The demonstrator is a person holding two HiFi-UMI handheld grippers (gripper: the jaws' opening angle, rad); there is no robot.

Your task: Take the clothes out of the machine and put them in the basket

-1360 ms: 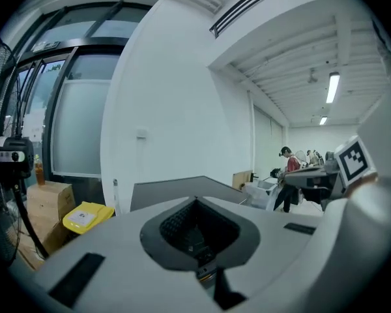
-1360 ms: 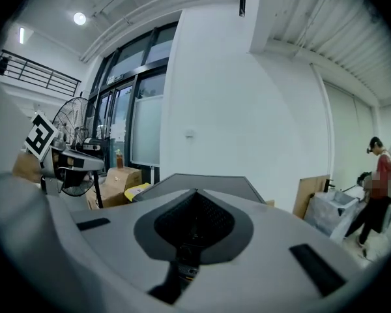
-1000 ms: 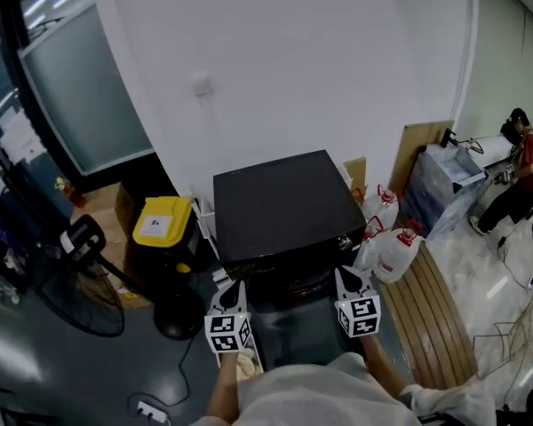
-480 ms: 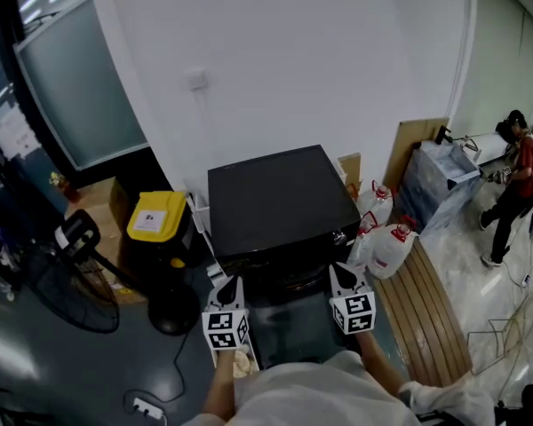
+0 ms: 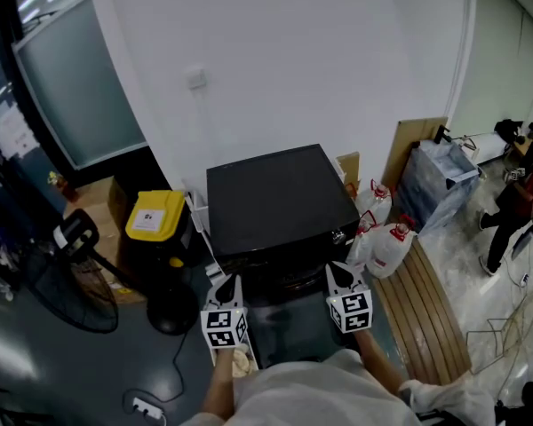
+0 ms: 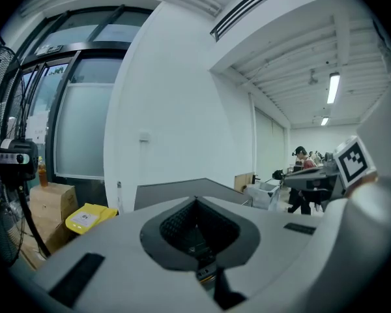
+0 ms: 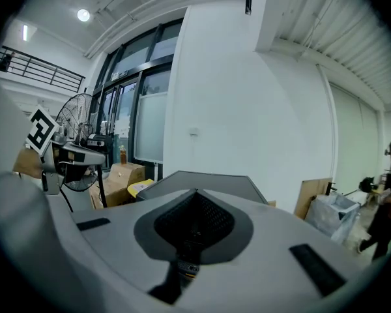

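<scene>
The machine (image 5: 280,201) is a black box against the white wall, seen from above in the head view. Its front face is mostly hidden, and I see no clothes and no basket. My left gripper (image 5: 230,281) is held just before the machine's front left corner, with its jaws together and nothing between them. My right gripper (image 5: 337,272) is held before the front right corner, also shut and empty. In the left gripper view, the left gripper (image 6: 195,201) points over the machine's top (image 6: 163,191). The right gripper view shows the right gripper (image 7: 197,192) below the same top (image 7: 208,180).
A yellow-lidded bin (image 5: 155,216) and a cardboard box (image 5: 96,204) stand left of the machine. A floor fan (image 5: 67,278) is at the far left. Water jugs (image 5: 391,247) and a wooden slatted board (image 5: 435,318) lie to the right. A person (image 5: 524,193) stands at the far right.
The person at the far right has moved towards the picture's right edge. The head view shifted slightly early on. Both grippers have kept their places, shut.
</scene>
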